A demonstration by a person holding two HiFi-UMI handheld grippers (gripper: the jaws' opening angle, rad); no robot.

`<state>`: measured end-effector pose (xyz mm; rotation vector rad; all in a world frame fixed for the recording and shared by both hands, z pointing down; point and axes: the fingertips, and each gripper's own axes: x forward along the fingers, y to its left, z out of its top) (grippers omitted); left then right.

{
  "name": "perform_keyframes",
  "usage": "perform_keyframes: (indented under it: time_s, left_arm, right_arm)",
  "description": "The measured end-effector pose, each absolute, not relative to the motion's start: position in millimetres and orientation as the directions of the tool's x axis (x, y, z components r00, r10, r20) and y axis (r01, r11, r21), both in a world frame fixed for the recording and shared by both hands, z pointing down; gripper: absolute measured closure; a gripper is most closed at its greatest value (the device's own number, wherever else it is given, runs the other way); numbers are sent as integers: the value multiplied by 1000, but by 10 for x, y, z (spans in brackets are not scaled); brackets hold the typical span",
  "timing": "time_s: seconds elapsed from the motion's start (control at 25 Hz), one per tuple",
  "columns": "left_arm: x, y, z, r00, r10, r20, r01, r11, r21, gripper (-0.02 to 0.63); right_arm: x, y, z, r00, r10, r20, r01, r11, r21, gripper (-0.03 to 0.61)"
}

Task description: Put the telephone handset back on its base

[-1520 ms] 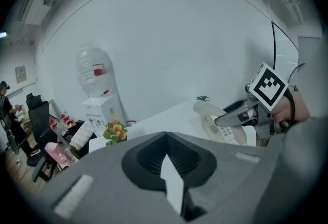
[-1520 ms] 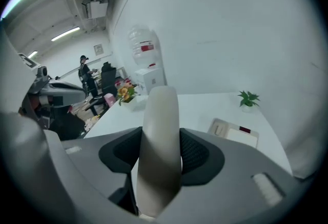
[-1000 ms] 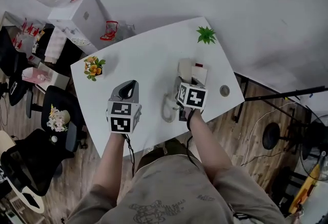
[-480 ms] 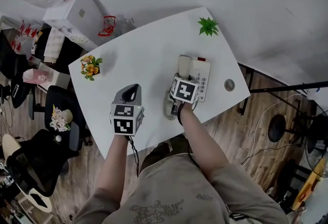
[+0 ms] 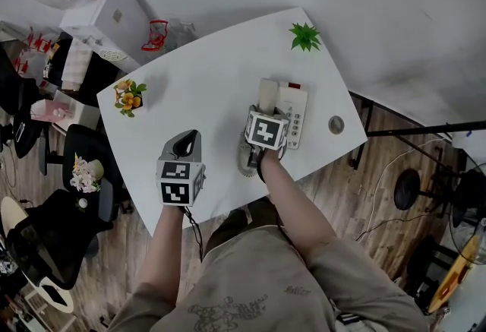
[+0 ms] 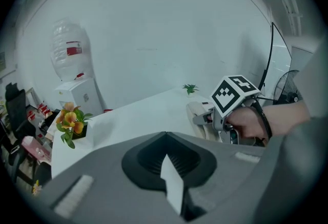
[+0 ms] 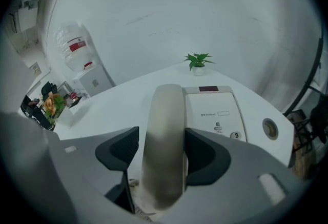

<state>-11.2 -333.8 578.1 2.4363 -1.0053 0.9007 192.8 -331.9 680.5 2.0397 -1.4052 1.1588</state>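
Observation:
The cream handset [image 7: 164, 136] lies lengthwise along the left side of the telephone base [image 7: 212, 110], which sits on the white table [image 5: 205, 87]. My right gripper [image 7: 161, 154] straddles the handset. Its jaws have just been opening: the handset is still between them, and a gap shows at the left pad. From the head view, the handset [image 5: 266, 95] pokes out beyond the right gripper [image 5: 264, 114] beside the base's keypad [image 5: 295, 116]. My left gripper [image 5: 187, 144] hovers to the left over bare table, its jaws together with nothing in them [image 6: 166, 159].
The coiled cord [image 5: 244, 158] lies by the table's near edge. A small green plant [image 5: 305, 36] stands at the far corner, a pot of orange flowers [image 5: 127, 97] at the left, a round disc [image 5: 336, 124] right of the base. Beyond the table's left edge stand a water dispenser [image 5: 106, 11] and chairs.
The right gripper has come down with the handset onto the base, and its jaws have spread. The left gripper has sunk a little toward the table.

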Motion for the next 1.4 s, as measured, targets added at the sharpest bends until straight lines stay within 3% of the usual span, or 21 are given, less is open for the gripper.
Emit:
perform_keyframes:
  time_s: [0.28, 0.52, 0.76, 1.16, 1.4]
  left_arm:
    - [-313, -3396, 5480, 525, -563, 638, -772, -631, 78, 612]
    - [-588, -3467, 4931, 495, -672, 551, -814, -581, 23, 612]
    - [-957, -3341, 4341, 446, -778, 442, -855, -517, -47, 612]
    - [-1385, -2820, 3512, 380, -875, 301, -860, -454, -233, 612]
    - [-1544, -2462, 3210, 380, -894, 238, -874, -431, -223, 612]
  right_arm:
    - [1846, -3335, 6201, 50, -664, 746, -938, -287, -192, 273]
    - [1512, -3461, 5232, -122, -810, 573, -969, -28, -246, 347]
    - [1018, -3379, 4272, -305, -859, 411, -948, 232, -217, 420]
    - [292, -2935, 3302, -529, -826, 196, -849, 519, -103, 477]
    - [-58, -2647, 2991, -639, -761, 114, -769, 634, -78, 525]
